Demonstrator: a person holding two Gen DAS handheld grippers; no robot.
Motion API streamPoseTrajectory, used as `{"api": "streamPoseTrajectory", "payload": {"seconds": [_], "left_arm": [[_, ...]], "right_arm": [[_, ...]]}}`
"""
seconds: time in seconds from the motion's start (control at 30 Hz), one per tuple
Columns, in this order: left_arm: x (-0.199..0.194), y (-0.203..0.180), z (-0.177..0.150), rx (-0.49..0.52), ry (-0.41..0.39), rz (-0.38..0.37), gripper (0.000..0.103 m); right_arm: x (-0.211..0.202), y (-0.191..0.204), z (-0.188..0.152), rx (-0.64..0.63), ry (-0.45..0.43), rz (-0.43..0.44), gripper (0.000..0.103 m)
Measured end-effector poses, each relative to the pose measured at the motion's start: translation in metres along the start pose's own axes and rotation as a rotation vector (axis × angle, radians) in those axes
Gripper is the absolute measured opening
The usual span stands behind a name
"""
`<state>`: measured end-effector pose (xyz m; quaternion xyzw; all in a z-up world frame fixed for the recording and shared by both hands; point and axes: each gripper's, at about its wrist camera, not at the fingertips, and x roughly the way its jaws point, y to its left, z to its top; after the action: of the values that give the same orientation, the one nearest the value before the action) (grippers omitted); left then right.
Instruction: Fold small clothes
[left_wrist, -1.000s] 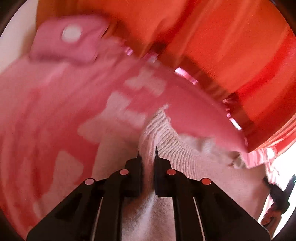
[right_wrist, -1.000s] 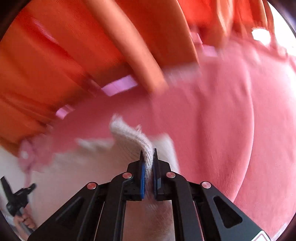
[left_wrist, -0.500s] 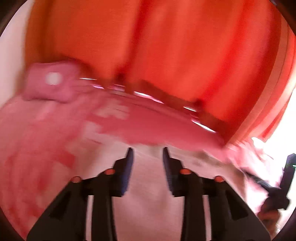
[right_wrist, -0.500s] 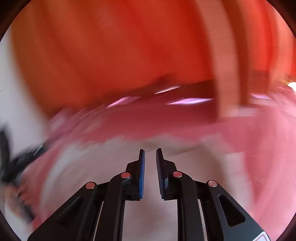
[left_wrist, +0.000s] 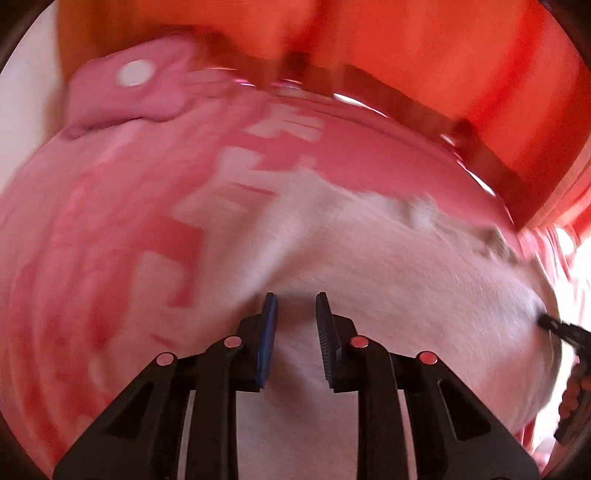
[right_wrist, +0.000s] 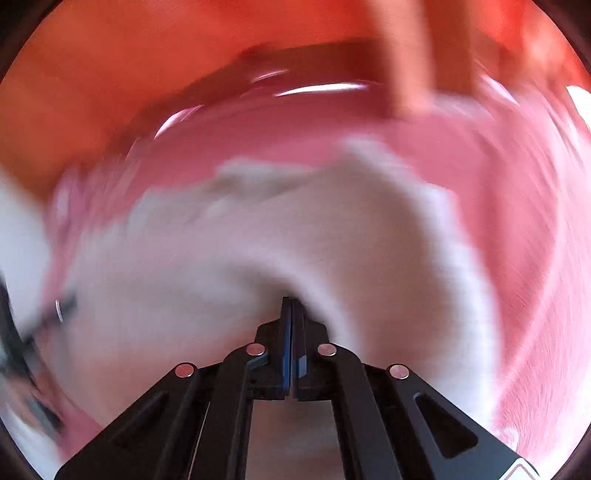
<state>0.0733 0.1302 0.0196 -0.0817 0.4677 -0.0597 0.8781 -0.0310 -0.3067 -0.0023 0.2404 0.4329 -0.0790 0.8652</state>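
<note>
A white knitted garment (left_wrist: 369, 280) lies spread on a pink bedspread (left_wrist: 92, 258); both views are blurred. My left gripper (left_wrist: 292, 306) hovers right at the garment's near part. Its jaws are closing with a gap still between them, white cloth shows in that gap, and the pads are not pressing on it. In the right wrist view the same garment (right_wrist: 258, 240) bunches into a ridge that runs up to my right gripper (right_wrist: 291, 301), whose jaws are shut on the cloth's fold. The right gripper's fingers, with a hand behind them, also show at the left view's right edge (left_wrist: 565, 332).
A pink pillow (left_wrist: 129, 92) with a white dot lies at the far left of the bed. Orange curtains (left_wrist: 406, 44) hang behind the bed's far edge, with a dark band (left_wrist: 443, 122) below them. An orange post (right_wrist: 406, 55) stands at the back.
A second ago both grippers were shut on a raised ribbed edge. They let go and opened; now both sit low over the garment, the right shut again, the left narrower.
</note>
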Motion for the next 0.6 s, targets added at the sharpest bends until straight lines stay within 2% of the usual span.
{"api": "streamPoseTrajectory", "payload": {"seconds": [0.03,0.07,0.1,0.13,0.17,0.2,0.23,0.3,0.33,0.37,0.4,0.43,0.53,0.6], "left_arm": [[-0.004,0.006,0.004,-0.024,-0.03,0.036,0.024],[-0.006,0.007,0.011,-0.033,-0.051,0.055,0.028],[-0.008,0.008,0.017,-0.043,-0.073,0.068,0.032],[-0.01,0.011,0.025,-0.063,-0.098,0.051,0.046],[-0.009,0.012,0.03,-0.075,-0.105,0.028,0.067],[-0.006,0.012,0.034,-0.085,-0.103,0.005,0.073],[0.0,0.01,0.037,-0.098,-0.094,-0.032,0.081],[0.017,0.003,0.042,-0.108,-0.057,-0.089,0.082],[0.022,0.0,0.042,-0.112,-0.045,-0.098,0.076],[0.029,-0.003,0.041,-0.111,-0.03,-0.115,0.051],[0.036,-0.006,0.041,-0.106,-0.006,-0.128,0.032],[0.036,-0.008,0.041,-0.112,0.003,-0.136,0.01],[0.013,-0.011,0.05,-0.13,-0.1,-0.185,0.009],[0.001,-0.01,0.054,-0.127,-0.143,-0.185,0.009]], "right_arm": [[-0.008,-0.002,0.003,-0.009,-0.059,-0.097,0.014],[-0.012,-0.004,0.005,-0.023,-0.096,-0.15,0.016],[-0.015,-0.002,0.01,-0.03,-0.125,-0.152,0.017],[-0.016,-0.001,0.015,-0.013,-0.142,-0.109,0.021],[-0.015,0.0,0.018,0.007,-0.159,-0.073,0.04],[-0.012,-0.001,0.025,0.029,-0.19,-0.058,0.06],[-0.003,0.001,0.032,0.027,-0.202,-0.064,0.064],[0.017,0.007,0.041,-0.004,-0.166,-0.093,0.064],[0.03,0.007,0.041,-0.016,-0.121,-0.112,0.06],[0.041,0.009,0.044,-0.017,-0.103,-0.108,0.034],[0.04,0.009,0.044,-0.012,-0.099,-0.082,0.011],[0.031,0.009,0.045,0.003,-0.126,-0.041,0.011],[-0.021,0.022,0.045,-0.034,-0.308,0.081,0.01],[-0.027,0.016,0.047,-0.02,-0.347,0.073,0.01]]}}
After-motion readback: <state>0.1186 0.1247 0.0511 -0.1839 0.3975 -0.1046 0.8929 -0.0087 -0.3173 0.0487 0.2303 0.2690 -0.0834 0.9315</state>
